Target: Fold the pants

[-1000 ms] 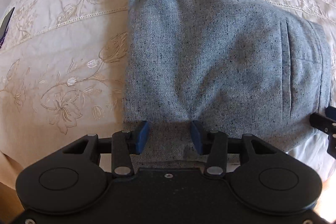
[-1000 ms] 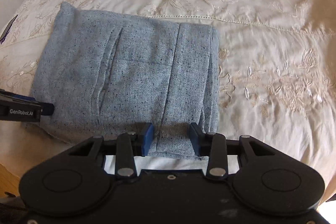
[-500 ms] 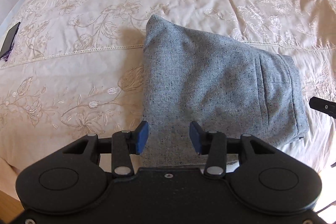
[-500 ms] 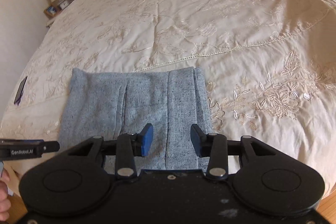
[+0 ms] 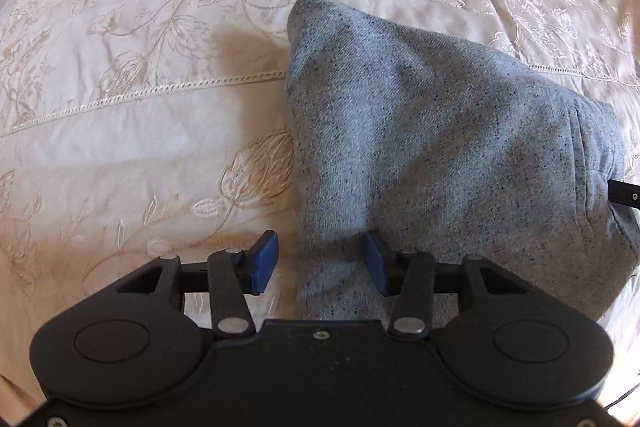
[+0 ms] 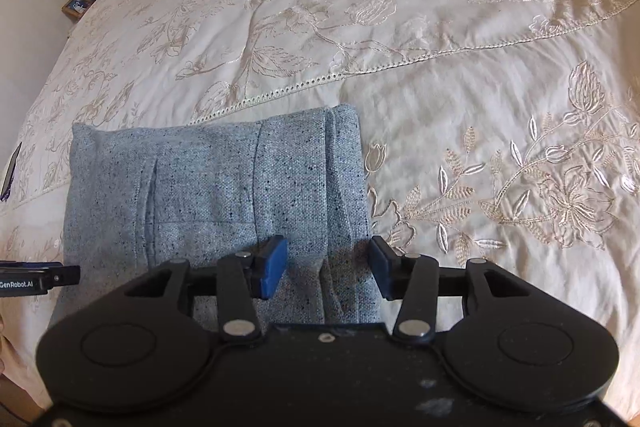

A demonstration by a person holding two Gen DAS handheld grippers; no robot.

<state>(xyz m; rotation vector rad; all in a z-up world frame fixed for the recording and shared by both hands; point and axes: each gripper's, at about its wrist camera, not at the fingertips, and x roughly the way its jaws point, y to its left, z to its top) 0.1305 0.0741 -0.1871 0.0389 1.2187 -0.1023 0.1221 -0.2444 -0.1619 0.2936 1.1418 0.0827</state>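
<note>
Both grippers have pulled back a bit from where they were a second ago, so more of the bedspread (image 6: 440,27) shows past the folded pants (image 5: 440,155) now, and both pairs of jaws are wider than before.

Left gripper (image 5: 320,263) points steeply down at the near left corner of the pants. Its jaws are opening; the edge of the grey cloth sits in the gap, closer to the right pad, but nothing looks pinched, so I'd call it let go.

Right gripper (image 6: 328,267) is tilted steeply down too, over the near right end of the pants (image 6: 216,195), where the folded layers stack up. Jaws opening here as well, cloth under and between them, pads off it.

Pants lie as a folded grey bundle on the cream embroidered bedspread (image 5: 140,107), stretching ahead of both tools. Each gripper's tip peeks into the other's view at the side.
</note>
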